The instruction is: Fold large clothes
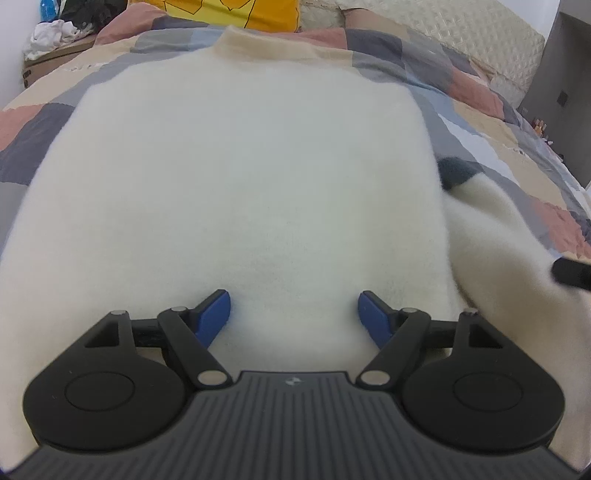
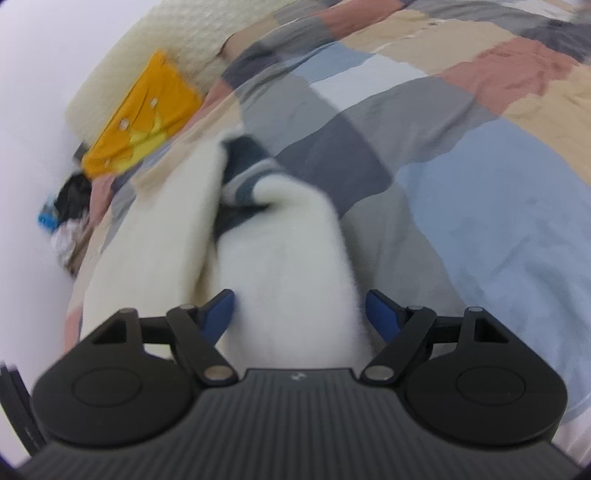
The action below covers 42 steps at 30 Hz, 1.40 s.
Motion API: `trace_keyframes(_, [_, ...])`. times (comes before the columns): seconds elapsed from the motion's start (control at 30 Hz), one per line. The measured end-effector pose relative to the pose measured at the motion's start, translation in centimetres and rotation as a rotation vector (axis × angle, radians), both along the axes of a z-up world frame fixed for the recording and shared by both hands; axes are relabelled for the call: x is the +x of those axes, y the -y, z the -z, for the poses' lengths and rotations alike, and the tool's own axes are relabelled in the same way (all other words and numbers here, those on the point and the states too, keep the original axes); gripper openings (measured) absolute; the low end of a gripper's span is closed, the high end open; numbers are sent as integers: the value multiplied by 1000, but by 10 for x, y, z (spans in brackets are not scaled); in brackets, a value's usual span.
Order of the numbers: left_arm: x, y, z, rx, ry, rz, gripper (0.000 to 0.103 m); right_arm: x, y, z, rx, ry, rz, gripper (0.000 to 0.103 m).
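A fluffy white sweater [image 1: 240,166] lies flat on a patchwork quilt [image 1: 498,122], its beige collar [image 1: 266,44] at the far end. My left gripper [image 1: 293,299] stands open just over the sweater's near part, with nothing pinched between its blue fingers [image 1: 216,314]. The sweater's sleeve [image 1: 491,229] lies along the right side, ending in a dark teal cuff [image 1: 454,170]. In the right wrist view this sleeve [image 2: 280,251] runs forward to the striped cuff [image 2: 243,173]. My right gripper [image 2: 299,297] is open, its fingers on either side of the sleeve.
A yellow garment [image 1: 229,11] rests against the cream quilted headboard [image 1: 461,33]. A pile of clothes on a box [image 1: 55,33] sits at the far left by the wall. Bare quilt [image 2: 480,184] stretches to the right of the sleeve. A dark cabinet [image 1: 565,92] stands far right.
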State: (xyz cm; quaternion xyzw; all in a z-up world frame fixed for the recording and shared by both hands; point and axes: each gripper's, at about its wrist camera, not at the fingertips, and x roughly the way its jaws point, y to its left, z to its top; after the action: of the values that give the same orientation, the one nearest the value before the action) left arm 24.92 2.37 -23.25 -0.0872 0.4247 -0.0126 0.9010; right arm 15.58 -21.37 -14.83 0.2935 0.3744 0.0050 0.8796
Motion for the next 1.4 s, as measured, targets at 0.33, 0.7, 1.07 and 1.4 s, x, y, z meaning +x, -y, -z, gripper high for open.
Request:
trace_keyframes(0.33, [-11, 10, 0, -4, 16, -12, 81, -4, 20, 0, 75, -5, 117, 72])
trace_keyframes(0.7, [-14, 3, -4, -51, 27, -23, 81, 35, 10, 12, 199, -167, -38, 11])
trace_keyframes(1.07, [-19, 0, -21, -148, 67, 2, 81, 107, 84, -140, -55, 116, 2, 10])
trace_keyframes(1.4, [-29, 17, -43, -256, 109, 103, 81, 202, 156, -212, -156, 197, 183, 9])
